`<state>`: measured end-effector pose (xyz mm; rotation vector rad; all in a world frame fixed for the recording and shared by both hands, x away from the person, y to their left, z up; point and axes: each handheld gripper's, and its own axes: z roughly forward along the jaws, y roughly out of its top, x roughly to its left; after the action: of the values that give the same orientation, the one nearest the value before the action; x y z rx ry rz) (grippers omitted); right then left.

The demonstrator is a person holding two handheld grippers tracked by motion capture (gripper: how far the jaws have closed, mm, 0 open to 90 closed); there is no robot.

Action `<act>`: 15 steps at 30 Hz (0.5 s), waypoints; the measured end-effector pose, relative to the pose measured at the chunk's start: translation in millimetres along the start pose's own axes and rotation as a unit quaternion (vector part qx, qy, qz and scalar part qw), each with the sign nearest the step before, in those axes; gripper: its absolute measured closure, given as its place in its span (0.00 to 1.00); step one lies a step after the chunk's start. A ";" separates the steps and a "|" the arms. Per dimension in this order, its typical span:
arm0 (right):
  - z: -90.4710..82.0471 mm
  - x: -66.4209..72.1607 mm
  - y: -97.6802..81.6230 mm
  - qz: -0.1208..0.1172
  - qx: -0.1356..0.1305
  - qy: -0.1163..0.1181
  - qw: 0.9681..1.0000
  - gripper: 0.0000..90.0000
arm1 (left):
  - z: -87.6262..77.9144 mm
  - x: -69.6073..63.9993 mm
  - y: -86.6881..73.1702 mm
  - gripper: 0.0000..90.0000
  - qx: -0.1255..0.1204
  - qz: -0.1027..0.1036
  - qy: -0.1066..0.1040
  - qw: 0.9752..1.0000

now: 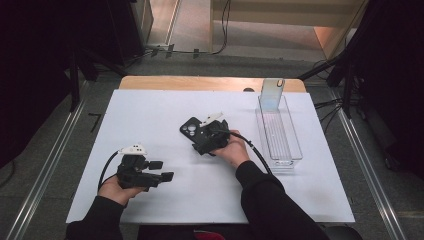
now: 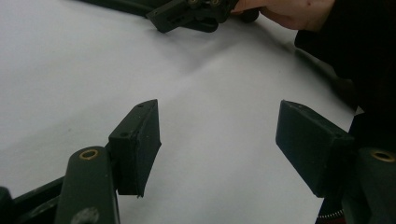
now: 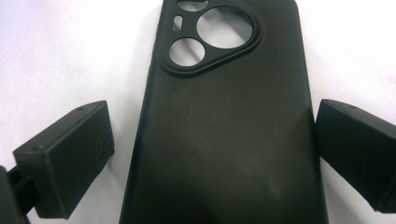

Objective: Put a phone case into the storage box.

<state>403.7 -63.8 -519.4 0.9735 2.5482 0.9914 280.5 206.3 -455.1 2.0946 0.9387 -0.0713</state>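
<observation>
- The right claw [image 1: 200,134] is held low over the white surface [image 1: 150,115], its hand [image 1: 232,150] reaching forward from a dark sleeve; the jaws stand spread on either side of the black phone case [image 3: 224,130], which lies flat between them. The right pad sits right at its edge; the left is apart.
- The left claw [image 1: 162,170] rests nearer the person, pointing toward the right hand, jaws spread with nothing between them.
</observation>
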 end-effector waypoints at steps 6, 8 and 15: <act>-5.1 -3.0 -3.5 0.005 -0.014 -0.003 1.000 0.12 | 0.1 0.2 -0.1 0.34 0.000 -0.001 0.000 1.000; -5.2 -2.5 -3.9 0.007 -0.016 -0.006 1.000 0.12 | 0.0 0.2 -0.1 0.34 -0.001 0.000 0.000 1.000; -6.4 -3.9 -3.9 0.014 -0.019 -0.003 1.000 0.14 | -0.1 0.5 0.2 0.34 -0.002 -0.002 -0.003 1.000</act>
<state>401.9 -71.8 -517.4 1.0027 2.5085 1.0401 280.9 206.6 -455.1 2.0882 0.9396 -0.0780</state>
